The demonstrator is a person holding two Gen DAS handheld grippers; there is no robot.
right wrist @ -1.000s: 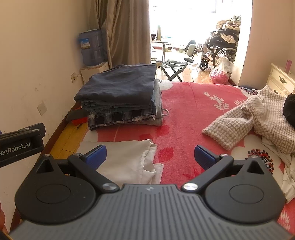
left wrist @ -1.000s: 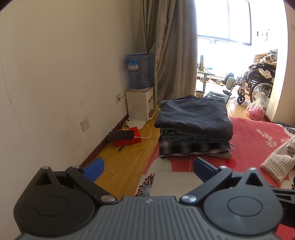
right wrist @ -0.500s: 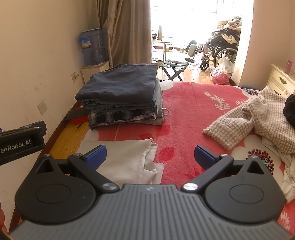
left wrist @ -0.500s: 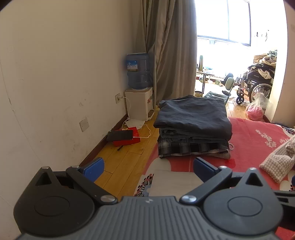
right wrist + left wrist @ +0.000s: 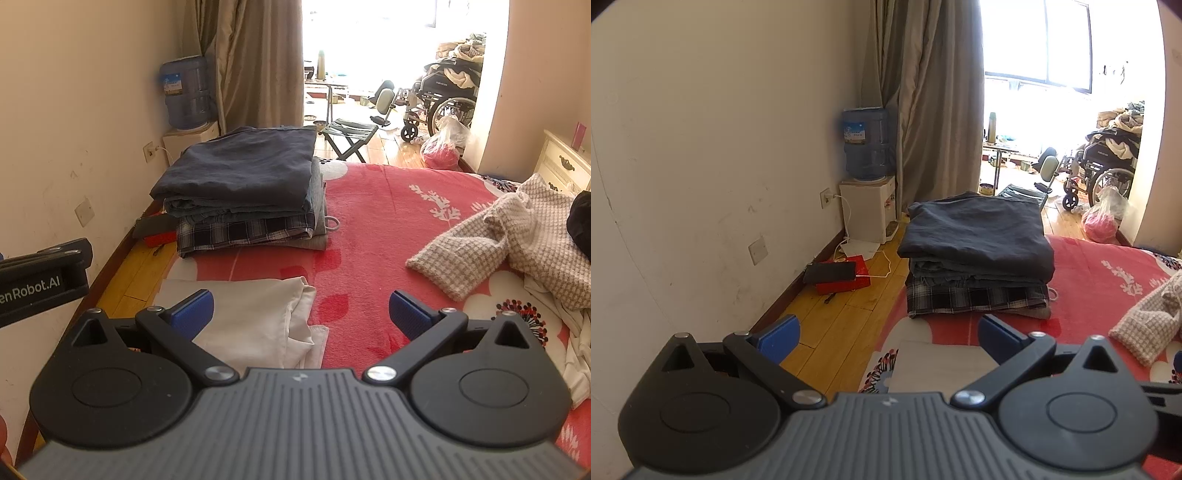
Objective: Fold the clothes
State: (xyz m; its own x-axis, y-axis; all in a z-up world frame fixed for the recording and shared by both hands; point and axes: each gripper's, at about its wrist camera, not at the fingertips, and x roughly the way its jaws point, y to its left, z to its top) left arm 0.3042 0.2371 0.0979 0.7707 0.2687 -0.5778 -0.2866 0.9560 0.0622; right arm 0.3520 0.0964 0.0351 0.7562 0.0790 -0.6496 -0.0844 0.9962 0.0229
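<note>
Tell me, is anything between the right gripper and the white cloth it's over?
Nothing visible. The right gripper is open above the folded white cloth, with bare air between. The stack of folded clothes sits farther back on the red bedspread.

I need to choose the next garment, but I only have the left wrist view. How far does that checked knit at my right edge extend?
Observer: The checked knit garment sprawls unfolded across the bed's right side, reaching a dark item at the frame edge.
Operator: And the white piece below my gripper?
Observer: The white garment is folded, its layered edges showing on the right, lying in front of the folded stack.
Operator: Is the right gripper holding anything?
Observer: No, the right gripper is open and empty above the red bedspread.
</note>
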